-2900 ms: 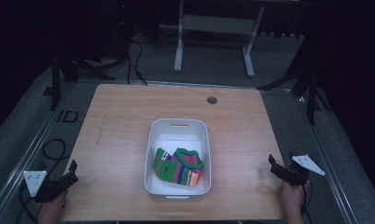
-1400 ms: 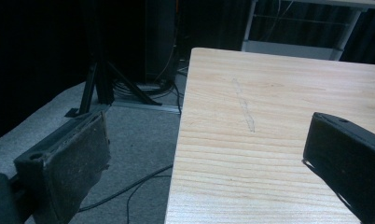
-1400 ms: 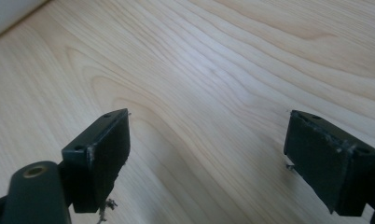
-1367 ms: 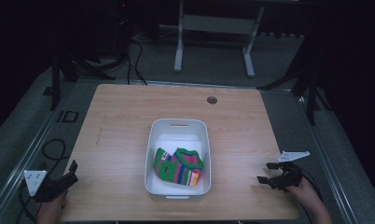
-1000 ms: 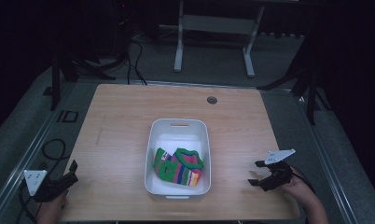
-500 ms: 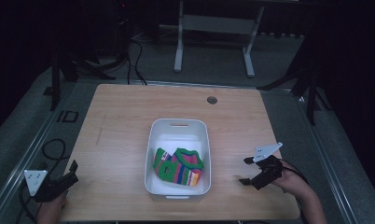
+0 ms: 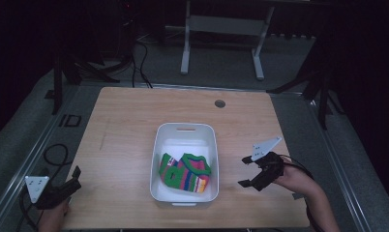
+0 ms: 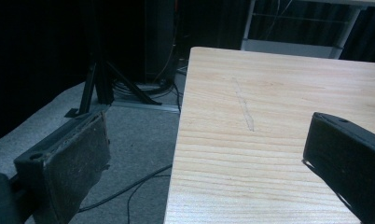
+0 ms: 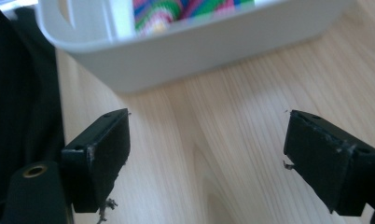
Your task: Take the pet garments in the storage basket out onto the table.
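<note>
**Right gripper near the white bin**

At lower left of the high view, the left gripper [image 7: 71,180] rests at the wooden counter [image 7: 129,125] edge, fingers apart. Lower right, the right gripper [image 7: 246,171] hovers, fingers apart, beside the white plastic bin [image 7: 185,129] at centre, which holds a green, multicoloured striped knitted cloth [image 7: 184,172].

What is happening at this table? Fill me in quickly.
A person holds a claw in each hand at a wooden table. The right claw, jaws open and holding nothing, is beside the white bin and pointed toward it. In the bin lies a striped, colourful cloth. The left claw sits at the table's near left corner, open and holding nothing.
</note>
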`<state>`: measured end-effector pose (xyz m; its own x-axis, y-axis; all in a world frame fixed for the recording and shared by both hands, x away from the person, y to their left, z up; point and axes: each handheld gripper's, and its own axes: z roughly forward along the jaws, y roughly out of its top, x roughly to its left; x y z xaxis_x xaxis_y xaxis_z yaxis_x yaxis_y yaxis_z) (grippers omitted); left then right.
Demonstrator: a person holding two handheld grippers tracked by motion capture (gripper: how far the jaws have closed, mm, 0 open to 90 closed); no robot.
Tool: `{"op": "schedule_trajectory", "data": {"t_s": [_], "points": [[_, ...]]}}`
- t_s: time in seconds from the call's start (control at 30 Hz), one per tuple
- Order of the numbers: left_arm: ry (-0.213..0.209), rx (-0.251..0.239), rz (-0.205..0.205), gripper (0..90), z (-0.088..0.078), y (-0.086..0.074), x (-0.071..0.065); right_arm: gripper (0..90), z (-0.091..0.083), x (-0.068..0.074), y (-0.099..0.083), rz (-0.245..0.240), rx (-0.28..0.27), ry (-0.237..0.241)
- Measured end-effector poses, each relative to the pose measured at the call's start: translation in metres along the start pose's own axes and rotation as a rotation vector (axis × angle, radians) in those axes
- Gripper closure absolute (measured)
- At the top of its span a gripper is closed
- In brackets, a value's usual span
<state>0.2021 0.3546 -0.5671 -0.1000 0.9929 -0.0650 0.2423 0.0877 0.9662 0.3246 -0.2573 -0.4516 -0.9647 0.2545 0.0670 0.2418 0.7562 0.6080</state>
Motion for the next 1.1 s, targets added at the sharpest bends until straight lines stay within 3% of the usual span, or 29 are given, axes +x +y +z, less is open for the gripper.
{"op": "schedule_trajectory", "data": {"t_s": [0.17, 0.33, 0.53, 0.57, 0.63, 1.1], "points": [[0.000, 0.001, -0.001, 0.9, 0.000, 0.000, 0.000, 13.8, 0.000, 0.002, 0.020, -0.009, 0.013, 0.017], [0.000, 0.002, 0.000, 0.9, 0.000, 0.000, 0.000, 13.7, 0.004, 0.006, 0.041, -0.056, 0.024, 0.036], [-0.003, 0.001, 0.001, 0.9, 0.000, 0.000, 0.000, 13.3, 0.013, 0.009, 0.061, -0.080, 0.028, 0.059], [-0.003, 0.002, 0.001, 0.9, 0.000, 0.000, 0.000, 13.7, 0.018, 0.011, 0.068, -0.097, 0.037, 0.035], [-0.004, 0.001, 0.000, 0.9, 0.000, 0.000, 0.000, 13.7, 0.021, 0.012, 0.072, -0.097, 0.039, 0.033], [-0.010, 0.002, 0.000, 0.9, 0.000, 0.000, 0.000, 13.8, 0.073, 0.011, 0.105, -0.133, 0.115, 0.084]]}}
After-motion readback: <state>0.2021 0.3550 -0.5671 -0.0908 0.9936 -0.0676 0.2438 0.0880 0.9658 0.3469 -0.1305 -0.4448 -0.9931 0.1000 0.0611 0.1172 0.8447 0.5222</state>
